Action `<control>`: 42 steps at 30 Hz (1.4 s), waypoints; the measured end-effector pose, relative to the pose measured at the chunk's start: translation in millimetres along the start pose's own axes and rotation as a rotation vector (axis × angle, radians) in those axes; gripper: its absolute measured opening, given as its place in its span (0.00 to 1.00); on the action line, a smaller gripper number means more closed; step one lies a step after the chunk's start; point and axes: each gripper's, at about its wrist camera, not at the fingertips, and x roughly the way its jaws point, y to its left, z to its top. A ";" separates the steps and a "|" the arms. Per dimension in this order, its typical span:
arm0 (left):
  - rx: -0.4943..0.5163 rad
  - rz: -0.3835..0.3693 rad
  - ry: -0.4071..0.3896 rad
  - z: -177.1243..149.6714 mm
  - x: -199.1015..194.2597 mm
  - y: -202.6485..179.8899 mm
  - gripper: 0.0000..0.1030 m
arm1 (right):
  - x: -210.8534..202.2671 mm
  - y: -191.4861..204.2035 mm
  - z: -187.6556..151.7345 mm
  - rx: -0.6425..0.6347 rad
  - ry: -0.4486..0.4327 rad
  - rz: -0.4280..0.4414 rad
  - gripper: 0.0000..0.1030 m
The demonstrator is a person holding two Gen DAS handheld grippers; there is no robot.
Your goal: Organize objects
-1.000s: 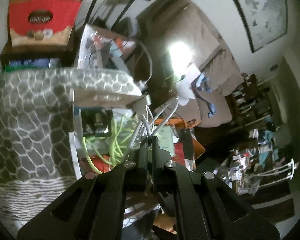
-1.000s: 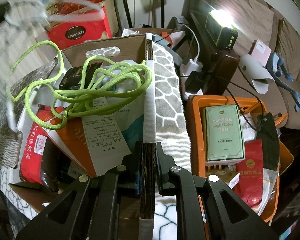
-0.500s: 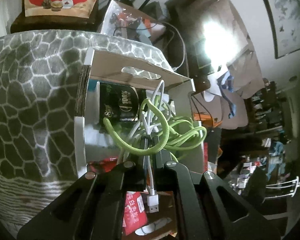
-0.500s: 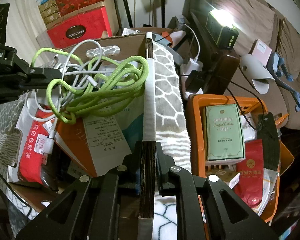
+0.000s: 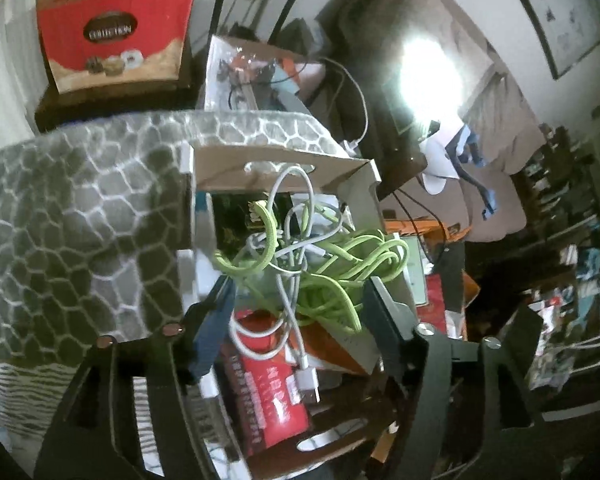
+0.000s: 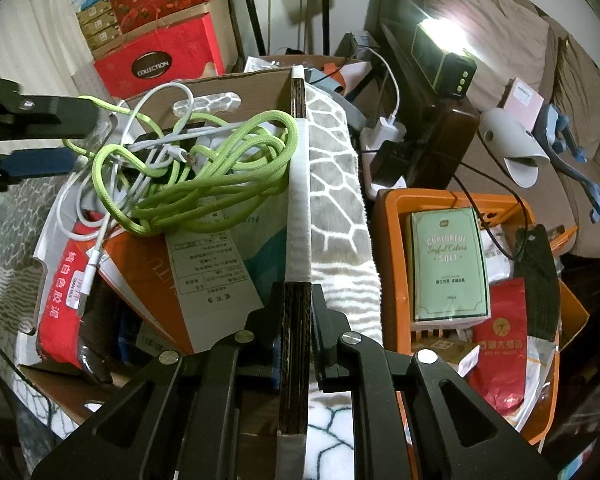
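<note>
Cable tangle (image 6: 188,172) lies inside cardboard box (image 6: 236,80); left gripper (image 5: 300,292) fingers spread above it; right gripper (image 6: 296,312) pinches box wall.

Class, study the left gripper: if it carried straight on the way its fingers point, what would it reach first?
Most likely the tangle of green cable and white cable lying in the cardboard box, directly between the left gripper's open fingers. Depth is uncertain in this fisheye view.
</note>
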 end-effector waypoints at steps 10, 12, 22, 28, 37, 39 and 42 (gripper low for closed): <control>0.089 0.079 -0.096 -11.5 -49.4 3.0 0.76 | -0.7 -0.9 -0.3 0.005 -0.004 0.000 0.12; 0.102 0.103 -0.120 -17.8 -58.3 9.0 0.79 | -2.7 -2.1 -0.3 0.010 -0.010 0.001 0.12; 0.084 0.199 -0.221 -51.1 -88.8 45.6 0.95 | -29.9 -2.2 0.8 0.025 -0.065 -0.025 0.36; 0.065 0.238 -0.282 -73.0 -107.5 61.6 0.99 | -58.2 11.3 2.4 0.007 -0.130 -0.028 0.62; -0.004 0.278 -0.364 -118.0 -126.4 88.7 1.00 | -100.1 46.1 0.0 -0.017 -0.234 0.042 0.92; -0.007 0.290 -0.371 -123.7 -127.9 91.3 1.00 | -108.0 56.5 -3.1 -0.036 -0.257 0.042 0.98; 0.009 0.322 -0.379 -132.6 -128.5 89.3 1.00 | -117.3 71.8 -9.0 -0.063 -0.287 0.026 0.99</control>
